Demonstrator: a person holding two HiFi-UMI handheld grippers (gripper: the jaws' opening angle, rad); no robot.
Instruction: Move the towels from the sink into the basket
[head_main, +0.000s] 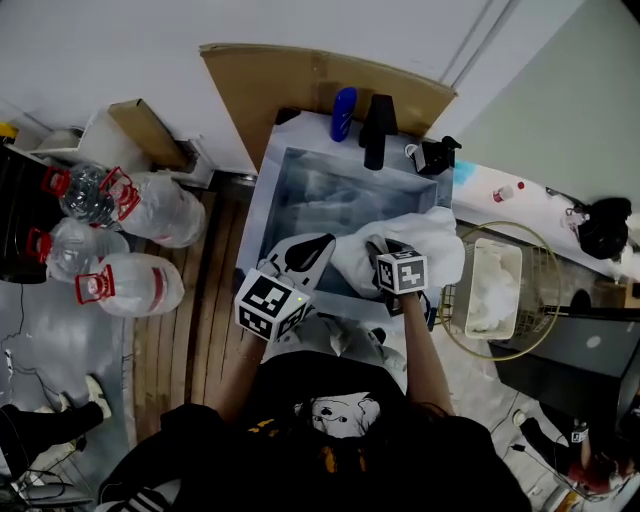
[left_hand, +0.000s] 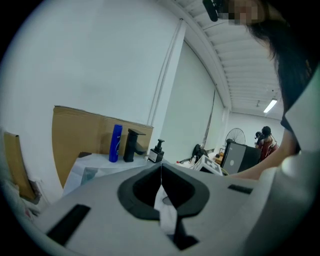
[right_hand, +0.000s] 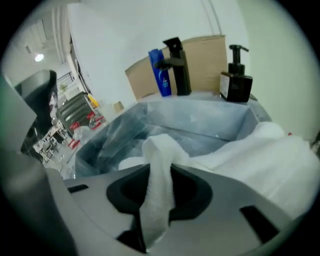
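My right gripper (right_hand: 157, 200) is closed on a fold of the white towel (right_hand: 270, 165); the cloth rises between the jaws and hangs down in front of them. From the head view, this towel (head_main: 425, 240) is bunched over the near right corner of the sink (head_main: 300, 180), partly inside it and partly draped over its right rim. The sink is lined with clear plastic. On its far edge stand a blue bottle (head_main: 343, 113), a black tap (head_main: 378, 130) and a dark soap dispenser (head_main: 432, 155), left to right, with a sheet of cardboard (head_main: 290, 85) behind them.

My left gripper (left_hand: 161, 200) sits at the near left side of the sink, jaws pressed together on a thin strip of white cloth (left_hand: 168, 216). I cannot tell whether that strip belongs to the same towel.

The round wire basket (head_main: 545, 258) stands to the right of the sink, just beside the draped towel, with white cloth (head_main: 493, 290) already lying in it. Water jugs (head_main: 130, 285) sit on the floor to the left.
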